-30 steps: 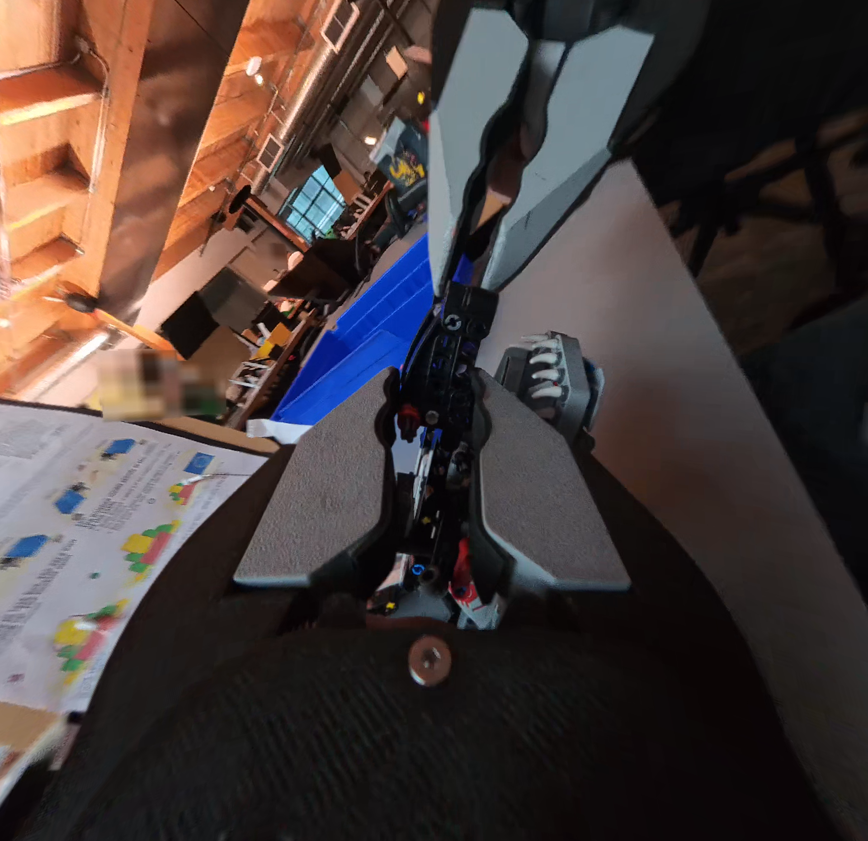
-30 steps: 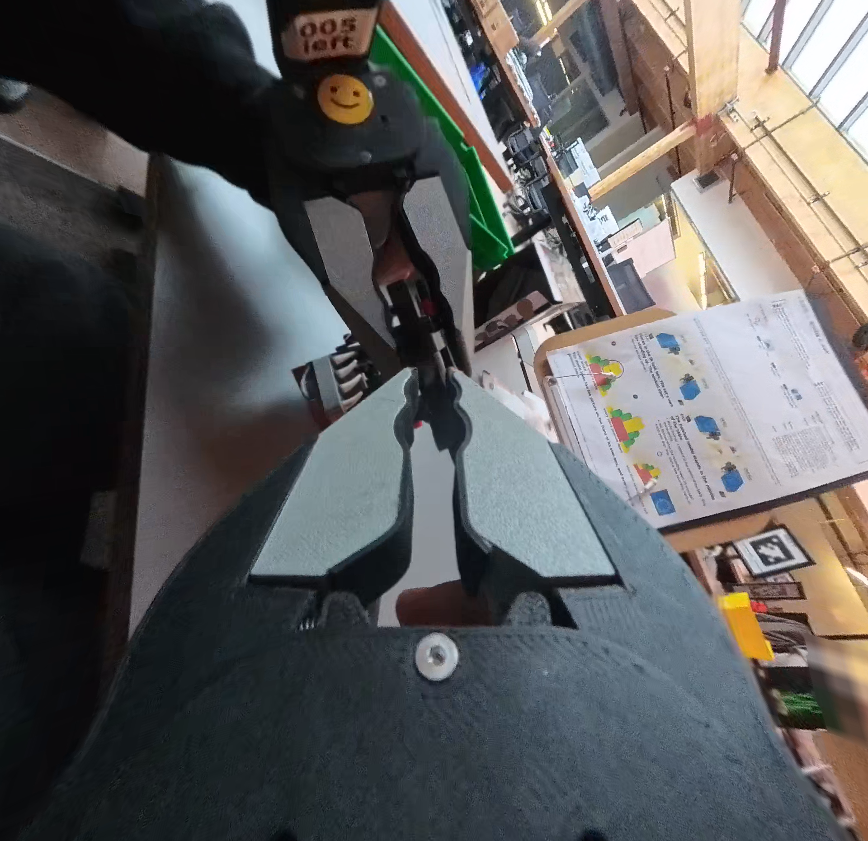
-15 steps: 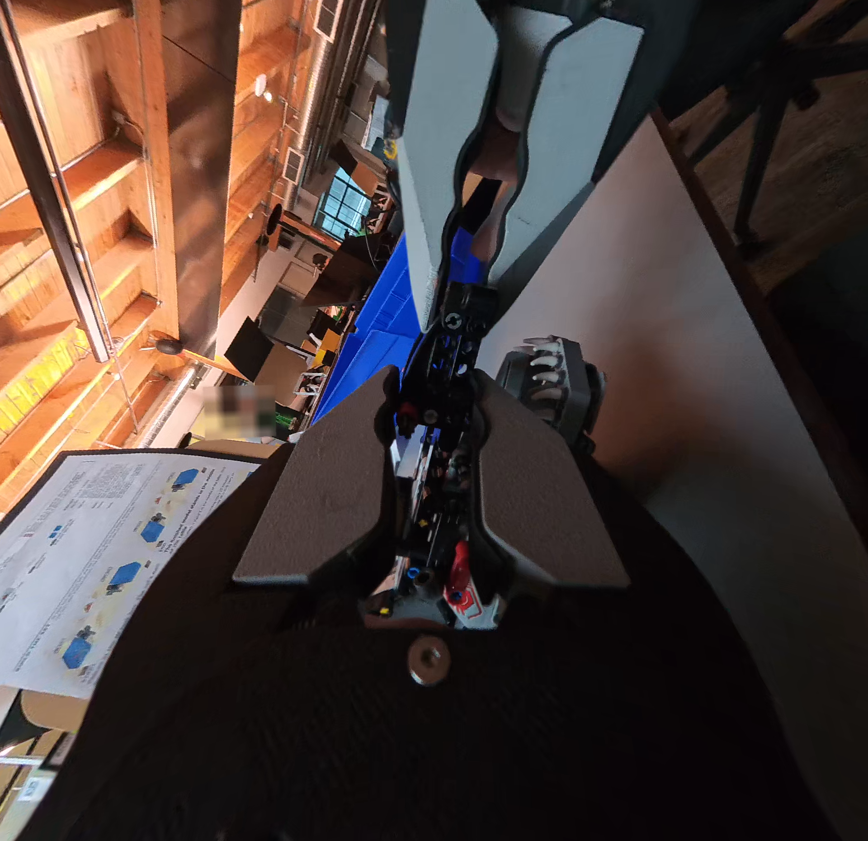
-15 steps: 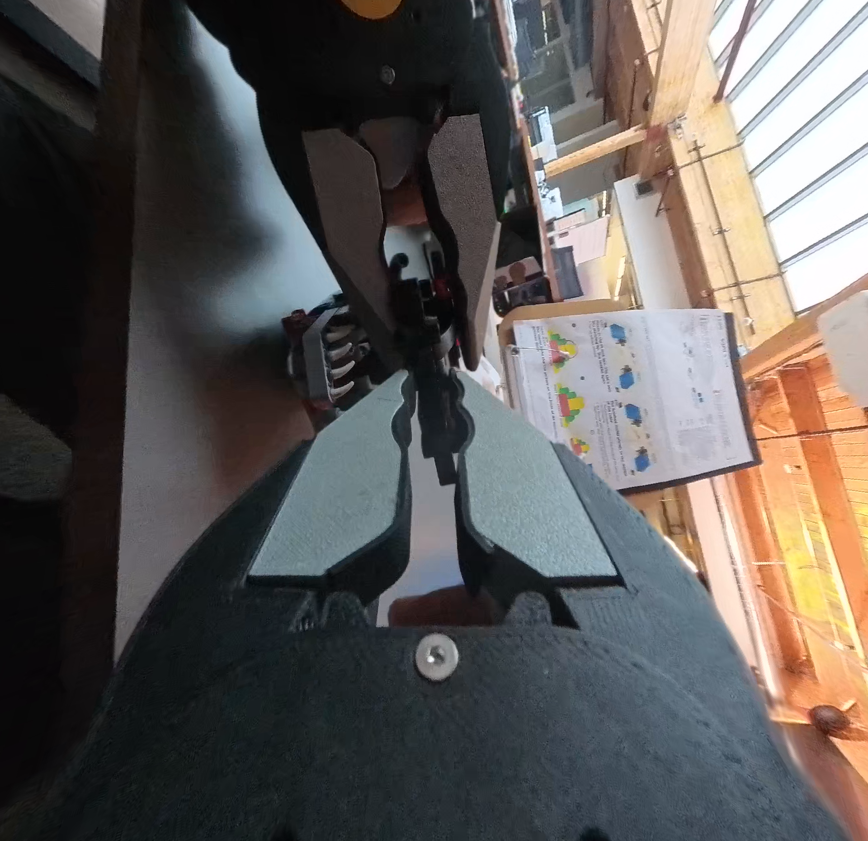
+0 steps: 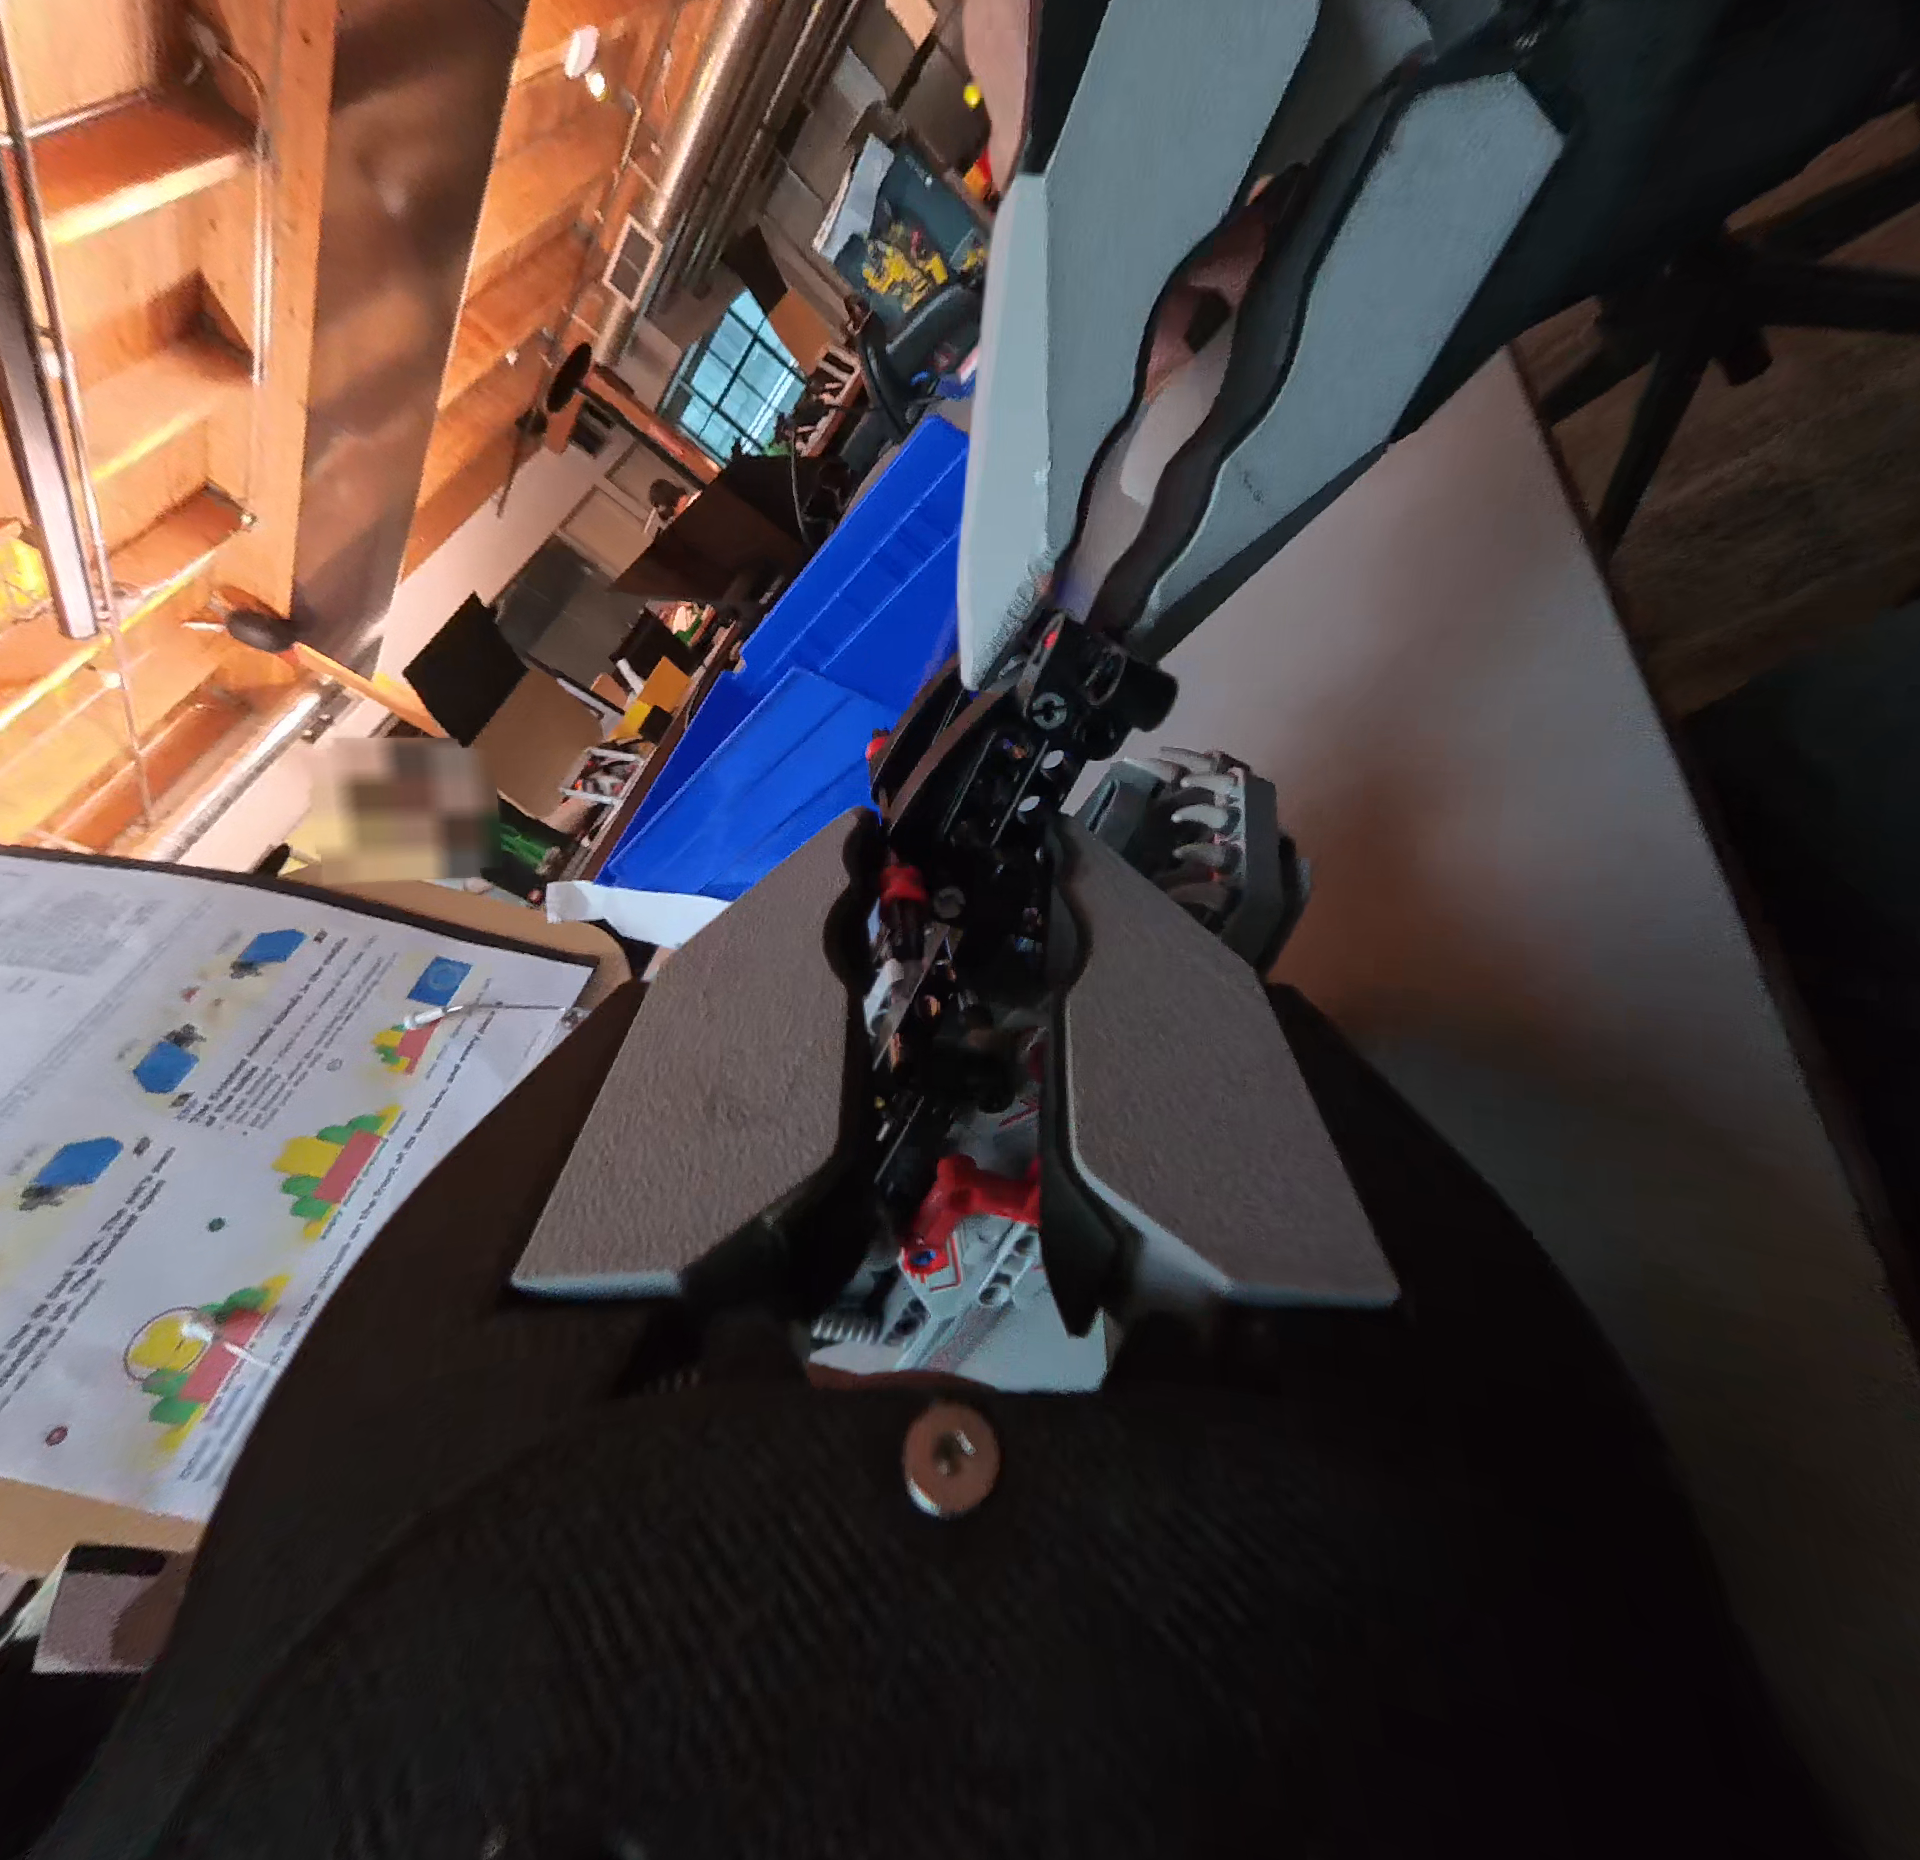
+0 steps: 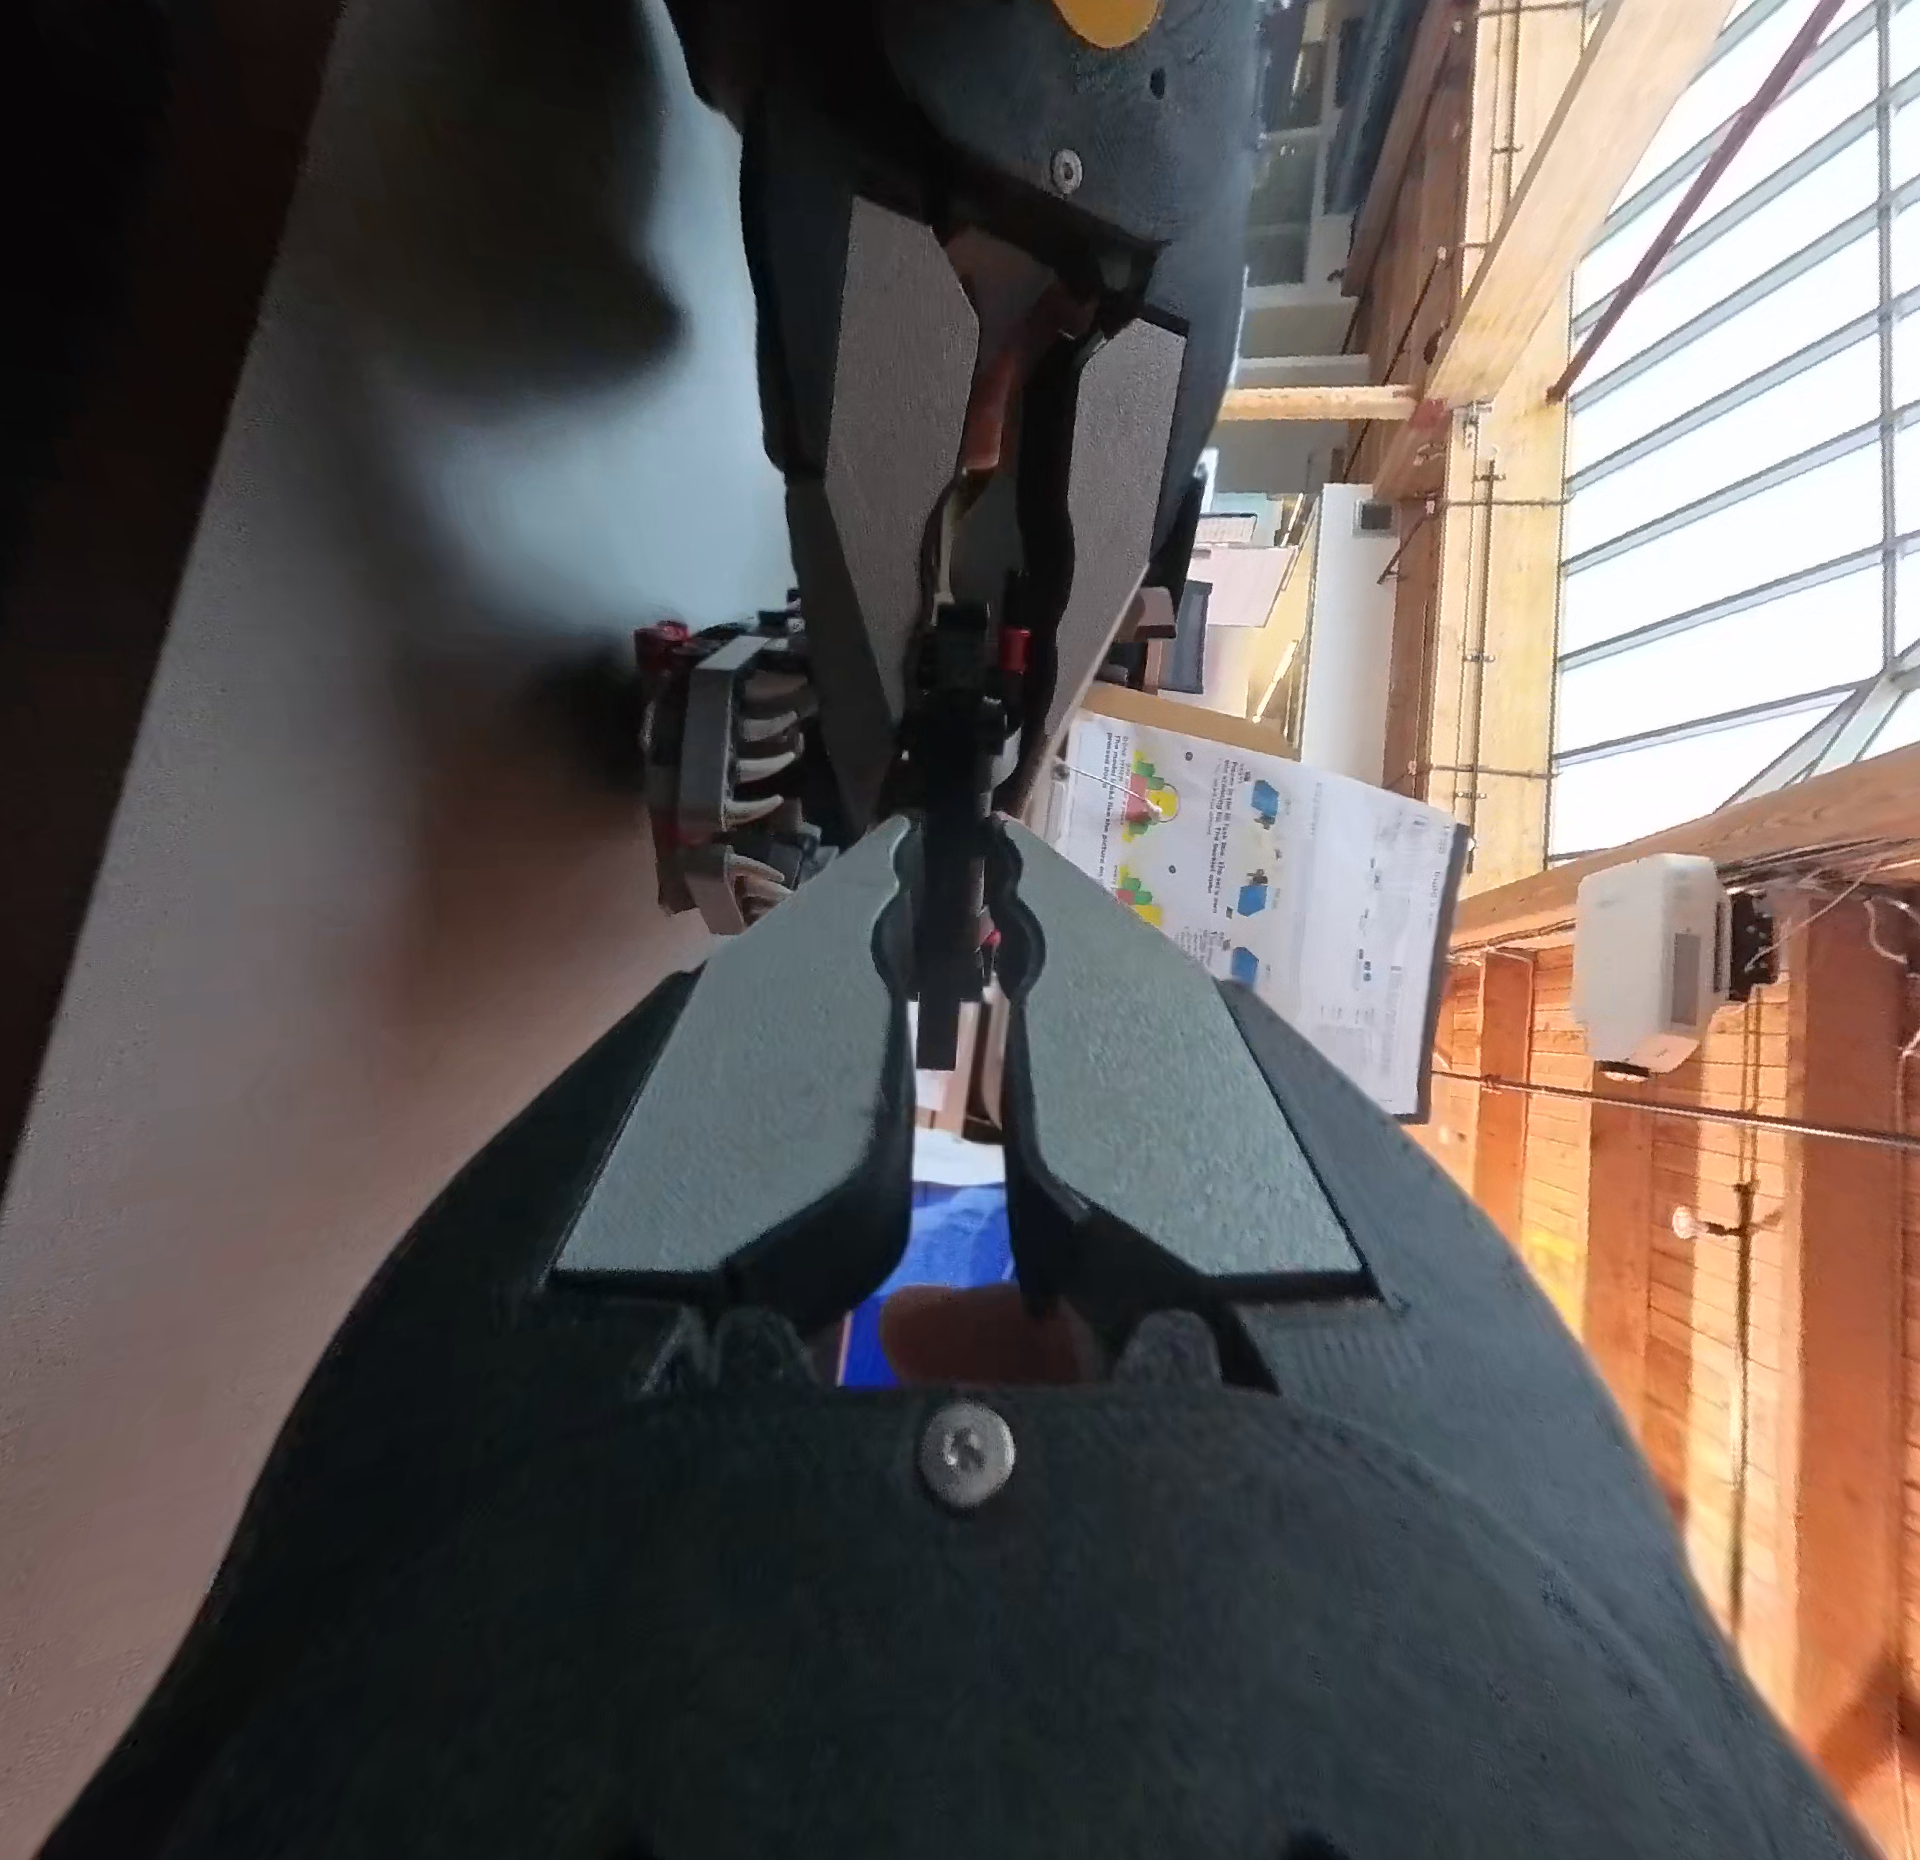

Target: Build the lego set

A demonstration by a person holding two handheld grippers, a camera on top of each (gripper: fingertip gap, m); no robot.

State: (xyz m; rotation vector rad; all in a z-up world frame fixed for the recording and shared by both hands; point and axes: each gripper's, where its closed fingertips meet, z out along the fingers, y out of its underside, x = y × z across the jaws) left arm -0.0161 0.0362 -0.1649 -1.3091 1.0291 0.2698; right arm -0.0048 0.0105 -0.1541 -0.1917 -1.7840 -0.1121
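The worktop (image 5: 1558, 875) is the largest surface we see, a pale slab running past both tools; in the right wrist view it fills the left side (image 6: 416, 771). Beyond its far edge we see stacked blue bins (image 5: 831, 688). A printed instruction sheet (image 5: 208, 1135) with coloured brick diagrams stands on a board to one side of the worktop, and it shows again behind the tools in the right wrist view (image 6: 1299, 906).

We hold the lego assembly (image 5: 966, 958), a long, narrow, mostly black build with red pins and a pale grey piece at its near end, above the worktop between the two tools. The left hand-held gripper (image 5: 961, 875) is clamped on the near and middle part of this build, its grey pads pressed against both flanks. The right hand-held gripper (image 5: 1101, 605) meets it head-on, its tips closed on the black far end; from its own camera (image 6: 956, 875) we see the black bar pinched between the tips, with the left hand-held gripper (image 6: 935, 667) opposite.

A smaller lego part (image 5: 1205, 854), grey with a row of pale curved ribs and red pieces, rests on the worktop just beside the held build (image 6: 727, 771).
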